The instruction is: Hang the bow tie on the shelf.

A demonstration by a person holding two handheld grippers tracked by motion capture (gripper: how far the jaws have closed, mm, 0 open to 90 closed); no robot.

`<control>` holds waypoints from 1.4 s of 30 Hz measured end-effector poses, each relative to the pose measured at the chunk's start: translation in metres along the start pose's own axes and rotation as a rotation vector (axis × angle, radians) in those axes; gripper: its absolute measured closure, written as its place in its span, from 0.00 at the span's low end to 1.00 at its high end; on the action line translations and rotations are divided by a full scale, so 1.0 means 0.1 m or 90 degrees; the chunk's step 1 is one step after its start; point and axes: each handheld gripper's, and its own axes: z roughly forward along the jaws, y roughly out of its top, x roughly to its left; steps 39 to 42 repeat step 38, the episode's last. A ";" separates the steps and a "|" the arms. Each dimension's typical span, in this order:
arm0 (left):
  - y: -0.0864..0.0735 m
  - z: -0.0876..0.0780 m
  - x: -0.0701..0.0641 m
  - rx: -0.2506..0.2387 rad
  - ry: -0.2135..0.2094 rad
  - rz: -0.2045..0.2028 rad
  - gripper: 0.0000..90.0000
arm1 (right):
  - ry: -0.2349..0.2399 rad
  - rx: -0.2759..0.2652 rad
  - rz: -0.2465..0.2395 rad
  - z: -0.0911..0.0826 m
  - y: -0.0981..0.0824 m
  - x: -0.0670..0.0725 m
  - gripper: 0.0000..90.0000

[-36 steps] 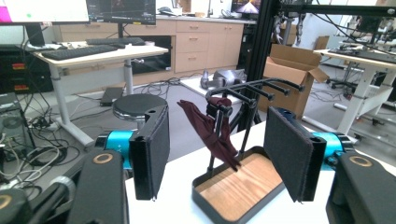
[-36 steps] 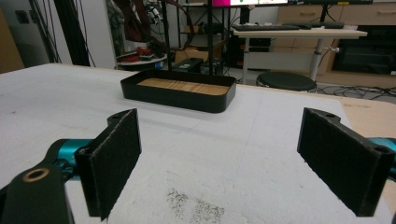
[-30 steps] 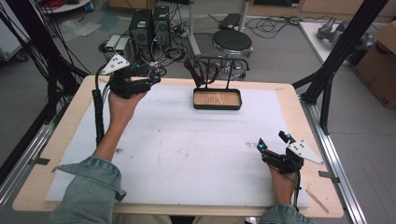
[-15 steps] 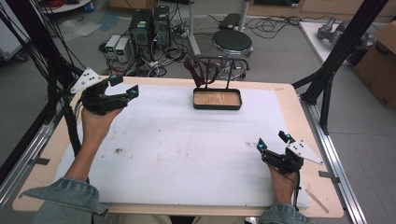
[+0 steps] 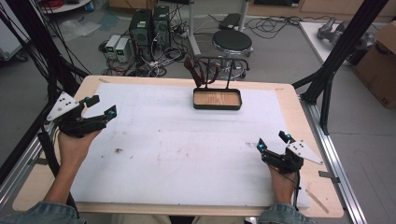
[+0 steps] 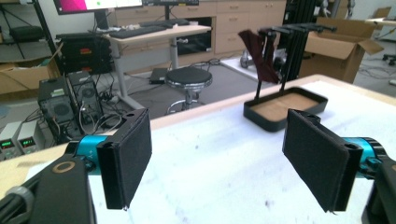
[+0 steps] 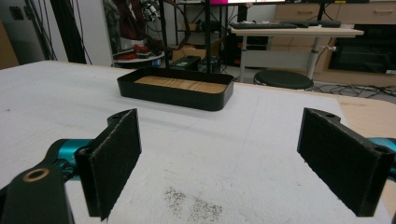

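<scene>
My left gripper (image 5: 102, 106) hovers over the left edge of the white mat (image 5: 187, 140), held by a hand in a denim sleeve. Its jaws have just been opening and stand open with nothing between them (image 6: 219, 140). My right gripper (image 5: 272, 140) rests near the front right of the mat, open and holding nothing (image 7: 215, 154). A black tray (image 5: 217, 106) with a wooden bottom sits at the back centre of the mat, well away from both grippers. Behind the tray, a dark red cloth (image 5: 194, 72) hangs from a thin black stand.
Dark specks (image 5: 119, 150) dot the mat. Beyond the table's far edge are a round black stool (image 5: 232, 43), computer towers (image 5: 149, 25) and loose cables on the floor. Black frame posts (image 5: 336, 60) flank the table, and a cardboard box (image 5: 378, 60) stands at the right.
My left gripper has moved from the back of the table, left of the tray, out to the left edge and nearer the person, its jaws spreading wider. The right gripper has stayed put.
</scene>
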 end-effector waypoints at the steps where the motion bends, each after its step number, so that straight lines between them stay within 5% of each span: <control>1: -0.03 -0.02 0.00 0.001 -0.002 -0.003 0.27 | 0.000 0.001 0.001 0.00 0.00 0.00 0.14; 21: -0.64 -0.35 -0.21 -0.001 0.032 -0.012 0.25 | 0.001 0.002 0.000 0.00 0.00 0.00 0.14; 30: -0.87 -0.37 -0.24 0.034 0.045 -0.015 0.25 | 0.001 0.002 0.001 0.00 0.00 0.00 0.14; 42: -0.92 -0.34 -0.26 0.049 0.043 -0.019 0.24 | 0.001 0.001 0.001 0.00 0.00 0.00 0.14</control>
